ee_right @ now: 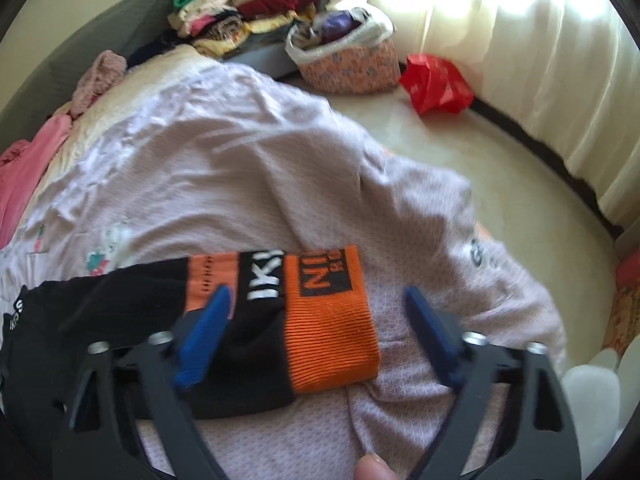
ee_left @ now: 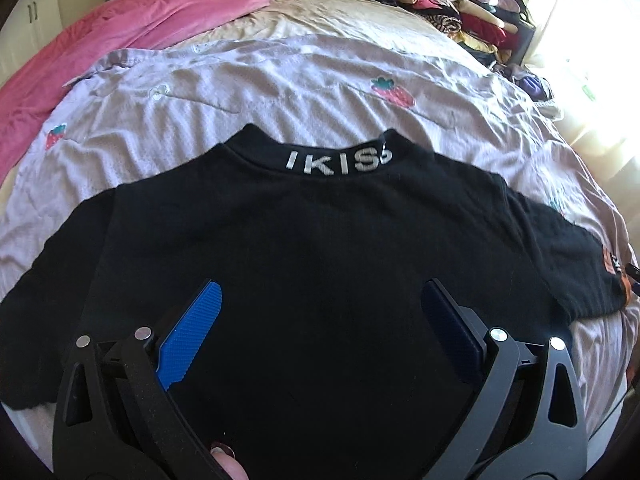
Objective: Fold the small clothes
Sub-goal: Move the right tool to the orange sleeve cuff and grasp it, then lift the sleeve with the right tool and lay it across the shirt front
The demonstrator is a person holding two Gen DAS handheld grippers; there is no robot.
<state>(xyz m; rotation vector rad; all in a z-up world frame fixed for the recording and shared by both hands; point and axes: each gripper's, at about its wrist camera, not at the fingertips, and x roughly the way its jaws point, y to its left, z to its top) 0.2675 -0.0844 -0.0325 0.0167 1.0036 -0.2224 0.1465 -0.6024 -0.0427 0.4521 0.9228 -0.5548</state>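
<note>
Nearest in the left wrist view, the left tool (ee_left: 322, 312) hangs over the lower body of the black top (ee_left: 312, 240), its 2 blue pads spread wide with only flat cloth beneath them, pinching nothing. In the right wrist view the right tool (ee_right: 316, 320) is also spread, straddling the sleeve's orange cuff (ee_right: 332, 332); the left pad lies over the black sleeve, the right pad over bare sheet, and neither visibly presses the cuff. The blur makes actual contact hard to judge.

The top lies spread flat on the lilac strawberry sheet (ee_left: 280, 92) of the bed, collar lettering away from the person and both sleeves out to the sides. By my reading, this is the start of the fold: the garment is laid out and the right sleeve is about to be taken. The next move calls for closing on the cuff and carrying it inward across the body, while the left tool steadies or takes the hem.

Room is generous ahead: open sheet runs beyond the collar. The bed's right edge falls away just past the cuff toward the floor (ee_right: 460, 152). Farther off, a pink garment (ee_left: 132, 20) lies at the left and the stacked folded clothes (ee_left: 452, 4) sit at the far corner, well apart.
</note>
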